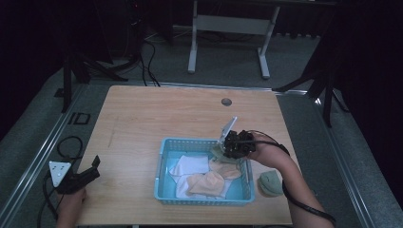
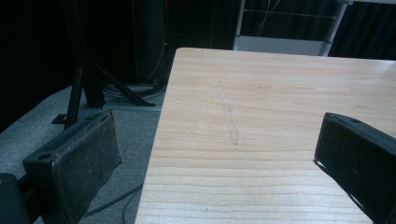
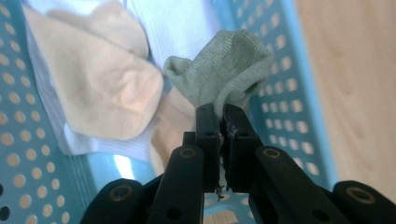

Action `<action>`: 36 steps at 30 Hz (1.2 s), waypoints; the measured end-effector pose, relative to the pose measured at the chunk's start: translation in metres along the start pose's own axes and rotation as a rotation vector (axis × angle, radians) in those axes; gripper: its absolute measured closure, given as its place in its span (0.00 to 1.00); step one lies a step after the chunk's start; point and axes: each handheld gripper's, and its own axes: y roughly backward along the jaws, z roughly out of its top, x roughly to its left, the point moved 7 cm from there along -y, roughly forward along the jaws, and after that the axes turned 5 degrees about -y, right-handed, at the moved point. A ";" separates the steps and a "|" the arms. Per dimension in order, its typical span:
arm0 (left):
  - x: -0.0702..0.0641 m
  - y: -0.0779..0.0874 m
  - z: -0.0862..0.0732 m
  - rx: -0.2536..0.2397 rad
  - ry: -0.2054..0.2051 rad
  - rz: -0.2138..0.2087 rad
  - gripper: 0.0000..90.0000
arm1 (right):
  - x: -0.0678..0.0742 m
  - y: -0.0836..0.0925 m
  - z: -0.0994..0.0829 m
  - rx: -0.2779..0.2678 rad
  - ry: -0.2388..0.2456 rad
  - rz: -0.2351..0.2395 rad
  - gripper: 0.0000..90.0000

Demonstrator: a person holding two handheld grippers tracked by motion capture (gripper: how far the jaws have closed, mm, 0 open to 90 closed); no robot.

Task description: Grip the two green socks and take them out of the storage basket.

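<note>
While right gripper (image 3: 219, 109) pinches green sock (image 3: 224, 70) above basket (image 1: 164, 156) at its 2 o'clock corner | left gripper (image 1: 88, 172) idle, fingers spread, surface's 8 o'clock | second green sock (image 1: 271, 183) lies outside basket, 3 o'clock | sorting looks partway: several socks remain inside

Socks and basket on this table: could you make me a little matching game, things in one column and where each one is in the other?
Things:
1. grey-green sock
2. peach socks
3. second grey-green sock
4. left gripper

Places or states:
A. lying on the table, just right of the basket
B. pinched in the right gripper above the basket's right end
C. jaws open, at the table's near left edge
D. lying inside the blue basket on white cloth

Pairs: 1-B, 2-D, 3-A, 4-C
</note>
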 end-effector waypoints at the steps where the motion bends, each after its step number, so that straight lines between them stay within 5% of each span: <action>1: 0.000 0.000 0.000 0.000 0.000 0.000 0.01 | 0.000 0.000 0.000 0.000 0.000 0.000 0.95; 6: 0.000 0.000 0.000 0.001 -0.001 0.000 0.01 | -0.002 0.032 0.007 -0.082 -0.004 -0.011 0.95; 17: 0.000 0.000 0.000 0.004 0.000 0.002 0.01 | -0.020 0.080 0.005 -0.159 -0.030 -0.086 0.95; 27: 0.000 0.000 0.000 0.004 -0.002 0.002 0.01 | -0.051 0.125 -0.019 -0.198 -0.107 -0.182 0.95; 36: 0.000 0.000 0.000 0.000 -0.002 0.004 0.01 | -0.069 0.145 -0.045 -0.202 -0.175 -0.239 0.95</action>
